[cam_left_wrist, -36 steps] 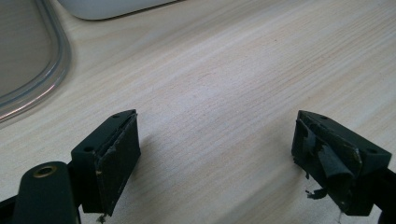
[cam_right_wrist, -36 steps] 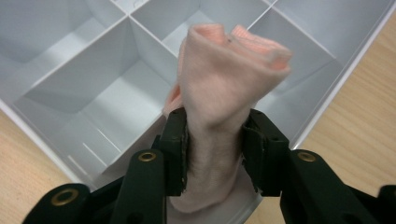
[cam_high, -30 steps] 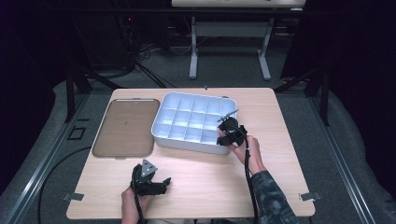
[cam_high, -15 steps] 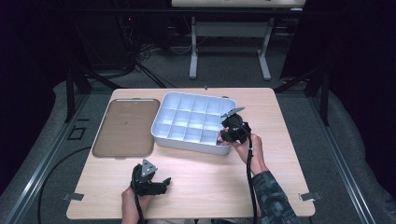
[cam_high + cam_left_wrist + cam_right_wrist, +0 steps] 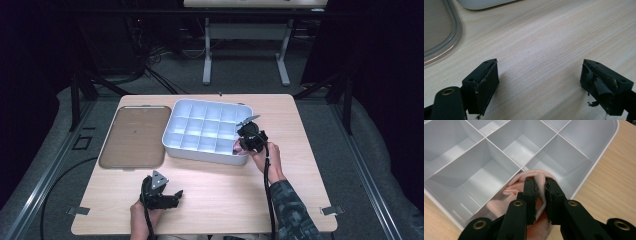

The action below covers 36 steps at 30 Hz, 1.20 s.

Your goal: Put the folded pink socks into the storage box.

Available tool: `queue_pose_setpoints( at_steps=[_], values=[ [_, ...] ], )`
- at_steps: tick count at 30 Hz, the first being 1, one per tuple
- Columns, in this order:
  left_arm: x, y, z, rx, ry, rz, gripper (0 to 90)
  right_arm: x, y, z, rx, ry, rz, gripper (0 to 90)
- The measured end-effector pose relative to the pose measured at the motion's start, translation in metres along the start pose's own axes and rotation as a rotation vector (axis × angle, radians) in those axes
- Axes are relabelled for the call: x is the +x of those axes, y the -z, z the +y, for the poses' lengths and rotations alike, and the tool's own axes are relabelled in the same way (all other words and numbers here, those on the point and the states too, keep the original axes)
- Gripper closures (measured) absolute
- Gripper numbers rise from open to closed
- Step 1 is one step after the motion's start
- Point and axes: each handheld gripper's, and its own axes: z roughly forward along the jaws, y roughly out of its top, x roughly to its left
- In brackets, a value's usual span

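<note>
Right tool, its jaws just closing, pinched pink knitted cloth in the white divided tray, lower centre; left tool gaped over bare tabletop.

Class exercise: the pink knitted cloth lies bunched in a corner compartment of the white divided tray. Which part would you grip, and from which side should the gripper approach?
Grip the raised fold at the top of the pink cloth, coming from above. The compartment walls of the tray block any sideways approach, and soft bunched fabric pinches best at a ridge. The right gripper does this: its jaws have just been closing on that fold.
</note>
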Motion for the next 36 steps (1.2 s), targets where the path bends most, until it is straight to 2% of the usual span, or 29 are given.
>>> queue_pose_setpoints(
  at_steps=[6,9,12,21,27,30,33,36],
  values=[
    [0.000,0.000,0.000,0.000,0.000,0.000,14.9,-0.004,-0.005,0.002,0.011,0.029,-0.012,77.2],
    [0.000,0.000,0.000,0.000,0.000,0.001,14.9,-0.008,-0.008,0.002,0.001,0.011,-0.006,76.5],
    [0.000,0.000,0.000,0.000,0.001,0.002,14.9,-0.010,-0.009,0.003,0.008,0.014,-0.005,75.8],
    [0.000,0.000,0.000,-0.001,0.000,0.002,15.0,-0.015,-0.002,0.003,-0.006,0.000,0.020,70.4],
    [0.000,0.000,0.000,-0.001,0.002,0.002,15.0,-0.014,0.009,0.000,-0.041,-0.005,0.062,59.3],
    [0.000,0.000,0.000,-0.001,0.000,0.003,15.0,-0.015,0.019,-0.003,-0.062,-0.025,0.091,51.4],
    [0.000,0.000,0.000,-0.001,0.001,0.002,15.0,-0.015,0.032,-0.008,-0.086,-0.043,0.146,40.6],
    [0.000,0.000,0.000,-0.002,0.002,0.002,15.0,-0.014,0.044,-0.014,-0.120,-0.055,0.173,29.0]
  ],
)
